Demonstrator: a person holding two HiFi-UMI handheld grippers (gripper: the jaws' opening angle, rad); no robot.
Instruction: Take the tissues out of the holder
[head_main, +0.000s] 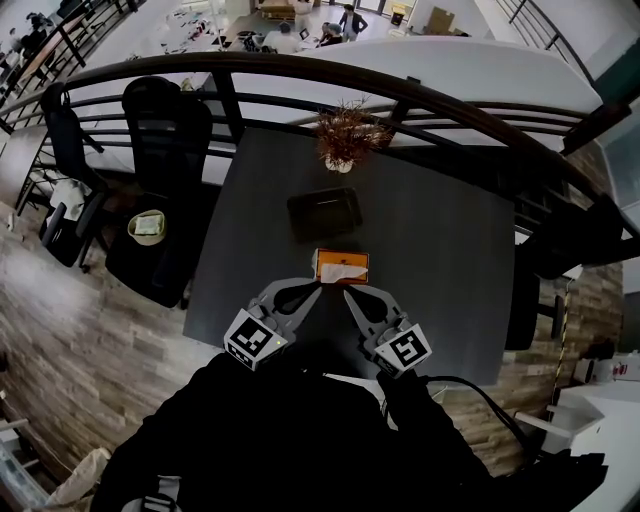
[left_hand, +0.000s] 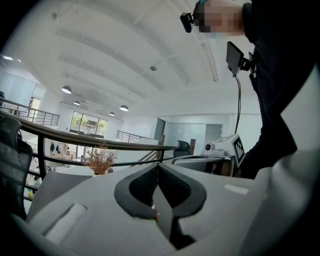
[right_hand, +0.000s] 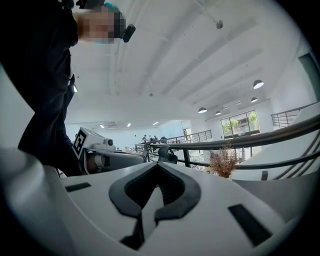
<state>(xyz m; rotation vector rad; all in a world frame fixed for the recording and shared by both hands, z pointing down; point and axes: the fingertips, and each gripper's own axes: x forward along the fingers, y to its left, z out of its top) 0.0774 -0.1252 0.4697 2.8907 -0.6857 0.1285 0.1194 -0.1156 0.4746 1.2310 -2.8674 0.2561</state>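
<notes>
An orange tissue pack (head_main: 341, 266) with white tissue showing on top lies on the dark table (head_main: 440, 250), just ahead of both grippers. Behind it sits a black rectangular holder (head_main: 325, 212). My left gripper (head_main: 316, 289) and right gripper (head_main: 349, 293) point at the pack's near edge from either side, tips close to it but apart from it. Both gripper views tilt up toward the ceiling, so the pack is hidden there. The left gripper (left_hand: 157, 167) has its jaws meeting with nothing between them. The right gripper (right_hand: 157, 167) is likewise shut and empty.
A dried plant in a small pot (head_main: 345, 138) stands at the table's far edge by a curved black railing (head_main: 420, 95). Black office chairs (head_main: 165, 140) stand left of the table, one seat holding a small bowl (head_main: 147, 226). The person's dark sleeves fill the bottom.
</notes>
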